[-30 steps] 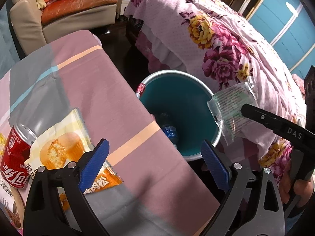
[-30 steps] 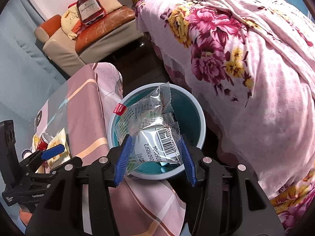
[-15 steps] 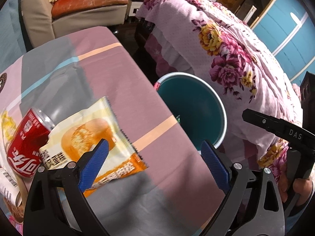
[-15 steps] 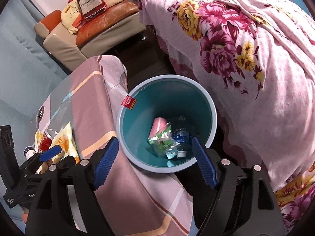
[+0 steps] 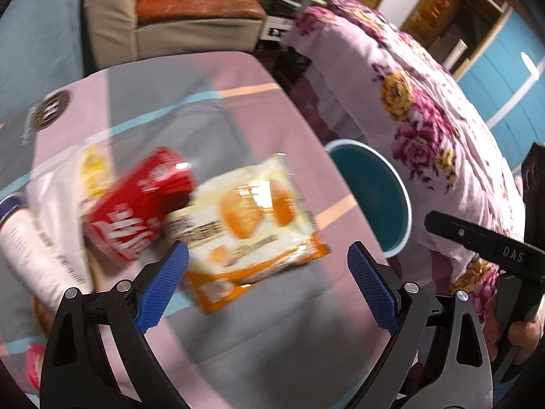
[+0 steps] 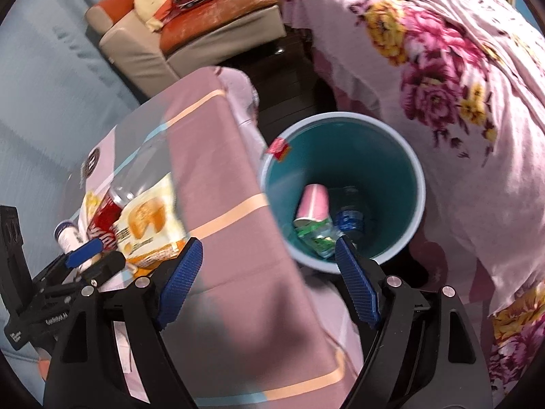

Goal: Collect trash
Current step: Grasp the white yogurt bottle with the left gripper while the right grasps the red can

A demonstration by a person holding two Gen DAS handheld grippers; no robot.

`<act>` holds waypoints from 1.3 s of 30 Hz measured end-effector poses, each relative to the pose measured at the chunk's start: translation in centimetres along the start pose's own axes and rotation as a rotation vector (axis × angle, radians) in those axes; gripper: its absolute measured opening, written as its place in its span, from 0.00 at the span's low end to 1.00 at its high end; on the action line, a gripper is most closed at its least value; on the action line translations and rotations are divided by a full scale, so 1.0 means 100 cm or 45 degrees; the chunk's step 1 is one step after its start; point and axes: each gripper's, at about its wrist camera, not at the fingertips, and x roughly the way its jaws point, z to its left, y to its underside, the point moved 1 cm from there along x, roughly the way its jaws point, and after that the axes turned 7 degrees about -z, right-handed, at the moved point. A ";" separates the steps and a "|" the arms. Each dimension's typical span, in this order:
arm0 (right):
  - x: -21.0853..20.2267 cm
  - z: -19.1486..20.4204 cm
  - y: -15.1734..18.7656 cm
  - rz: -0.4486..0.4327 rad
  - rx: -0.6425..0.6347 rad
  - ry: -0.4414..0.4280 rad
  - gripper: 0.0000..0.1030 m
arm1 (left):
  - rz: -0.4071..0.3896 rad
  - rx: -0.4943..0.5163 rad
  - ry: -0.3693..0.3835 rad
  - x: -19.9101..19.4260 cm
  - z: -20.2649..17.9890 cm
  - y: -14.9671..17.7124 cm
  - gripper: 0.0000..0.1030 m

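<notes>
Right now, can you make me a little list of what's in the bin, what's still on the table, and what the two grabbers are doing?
bin: teal inside, on the floor beside the table
in bin: pink cup, green wrapper, blue-labelled bottle
on table: red can, orange bread packet, white bottle
left gripper: open, empty, above the bread packet
right gripper: jaws opening, nothing between them

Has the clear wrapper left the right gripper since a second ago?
Yes. The clear wrapper now lies inside the teal bin; the right gripper, jaws opening, holds nothing.
</notes>
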 end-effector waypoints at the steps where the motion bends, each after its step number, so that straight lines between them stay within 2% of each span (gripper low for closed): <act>1: 0.000 0.007 0.001 0.006 -0.013 -0.004 0.74 | -0.006 -0.015 -0.009 -0.003 0.006 0.001 0.92; 10: 0.003 0.073 0.010 0.044 -0.139 -0.041 0.77 | -0.092 -0.246 -0.132 -0.050 0.095 0.015 0.92; 17: 0.013 0.111 0.020 0.093 -0.194 -0.067 0.77 | -0.108 -0.390 -0.218 -0.066 0.154 0.028 0.92; 21: 0.017 0.126 0.023 0.113 -0.221 -0.071 0.77 | -0.127 -0.432 -0.262 -0.067 0.170 0.030 0.91; 23: 0.018 0.132 0.024 0.122 -0.235 -0.068 0.77 | -0.131 -0.434 -0.272 -0.067 0.173 0.030 0.85; 26: 0.020 0.138 0.026 0.129 -0.241 -0.062 0.77 | -0.137 -0.447 -0.276 -0.065 0.177 0.029 0.81; 33: 0.026 0.146 0.022 0.139 -0.223 -0.073 0.77 | -0.132 -0.419 -0.306 -0.053 0.173 0.024 0.80; 39: 0.033 0.155 0.019 0.153 -0.217 -0.087 0.77 | -0.079 -0.427 -0.250 -0.032 0.175 0.026 0.78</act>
